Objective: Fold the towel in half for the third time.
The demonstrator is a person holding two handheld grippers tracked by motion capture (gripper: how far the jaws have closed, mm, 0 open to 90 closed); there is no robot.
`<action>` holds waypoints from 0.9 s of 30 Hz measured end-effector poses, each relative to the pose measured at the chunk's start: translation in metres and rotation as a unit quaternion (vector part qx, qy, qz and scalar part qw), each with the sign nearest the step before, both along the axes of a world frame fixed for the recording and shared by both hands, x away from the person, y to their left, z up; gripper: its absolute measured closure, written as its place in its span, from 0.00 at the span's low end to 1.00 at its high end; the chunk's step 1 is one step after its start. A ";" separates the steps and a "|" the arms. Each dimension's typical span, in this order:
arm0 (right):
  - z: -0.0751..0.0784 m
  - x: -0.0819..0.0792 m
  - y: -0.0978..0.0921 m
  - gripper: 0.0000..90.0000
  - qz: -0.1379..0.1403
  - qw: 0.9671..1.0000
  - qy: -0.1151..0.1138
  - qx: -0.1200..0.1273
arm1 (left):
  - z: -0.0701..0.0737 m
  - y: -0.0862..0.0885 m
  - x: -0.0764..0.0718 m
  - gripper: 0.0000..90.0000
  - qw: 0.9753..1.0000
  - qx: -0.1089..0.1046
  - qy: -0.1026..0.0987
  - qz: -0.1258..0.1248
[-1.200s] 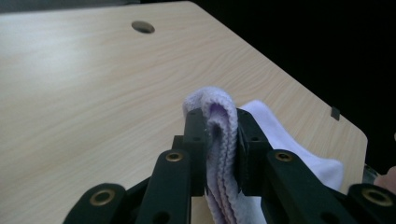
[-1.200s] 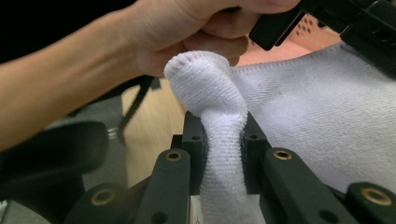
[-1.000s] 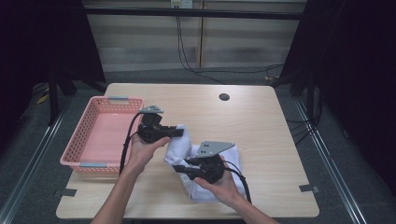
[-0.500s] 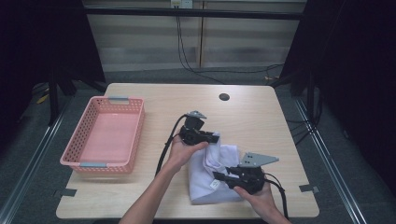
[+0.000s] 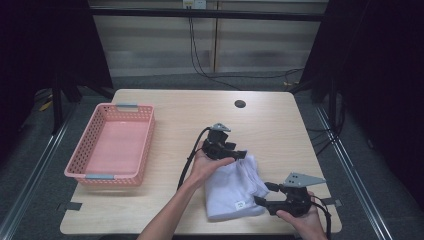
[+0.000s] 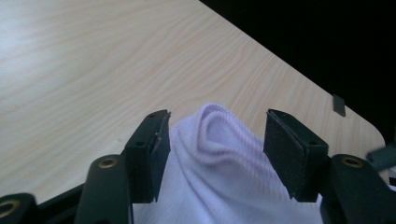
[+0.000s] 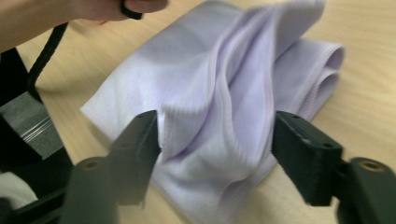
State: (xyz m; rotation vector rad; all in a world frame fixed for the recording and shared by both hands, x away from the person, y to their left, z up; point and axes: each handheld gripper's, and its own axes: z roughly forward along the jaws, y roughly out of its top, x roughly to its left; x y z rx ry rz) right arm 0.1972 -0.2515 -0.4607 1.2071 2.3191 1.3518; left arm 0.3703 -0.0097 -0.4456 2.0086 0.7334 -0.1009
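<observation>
I hold a black two-fingered gripper in each hand over a pale wood-grain worktop (image 5: pixel 280 125) with rounded corners. Between them lies a white garment (image 5: pixel 232 187), a soft ribbed knit folded into a rough rectangle with a small label near its front edge. It sits on the right half of the worktop, close to my side.

My left gripper (image 6: pixel 217 140) is at the garment's far edge. Its fingers (image 6: pixel 154 149) stand open, flat dark pads either side of a raised, rounded fold of the ribbed cloth; the left pad is just beside the cloth, not clamped.

My right gripper (image 7: pixel 217 140), topped by a grey three-cornered plate, is at the garment's near right corner. Its fingers (image 7: pixel 303 156) are spread wide around bunched, creased folds, gripping nothing.

A pink plastic basket (image 5: pixel 90 172) with perforated walls and grey handles stands well apart on the worktop's left side.
</observation>
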 end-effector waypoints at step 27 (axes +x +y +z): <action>-0.033 0.135 0.008 0.68 -0.076 0.994 0.034 -0.067 | -0.031 0.096 -0.117 0.40 0.997 0.072 0.001 -0.036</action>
